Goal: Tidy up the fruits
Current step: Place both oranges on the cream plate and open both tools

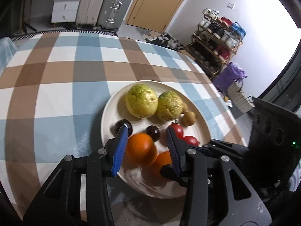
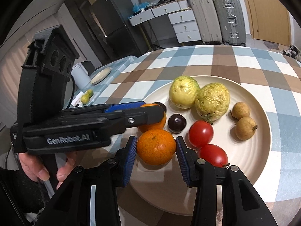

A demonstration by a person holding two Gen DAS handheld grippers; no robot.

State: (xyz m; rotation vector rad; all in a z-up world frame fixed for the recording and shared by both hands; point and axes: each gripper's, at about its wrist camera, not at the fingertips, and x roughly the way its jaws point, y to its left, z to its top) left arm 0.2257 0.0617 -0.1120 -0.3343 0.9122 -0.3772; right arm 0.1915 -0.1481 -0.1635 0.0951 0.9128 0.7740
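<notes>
A cream plate on the checked cloth holds two yellow-green fruits, two brown longans, two red tomatoes and a dark plum. My right gripper is shut on an orange low over the plate's near side, with both blue pads against its skin. Just behind it, my left gripper has a second orange between its pads. That orange looks blurred and lies closer to the left pad. A second plum sits at the left fingertip.
At the table's left edge stand a small plate, a white container and two small green citrus. A hand holds the left gripper's handle. The checked cloth stretches far and left. Suitcases and a shoe rack stand beyond.
</notes>
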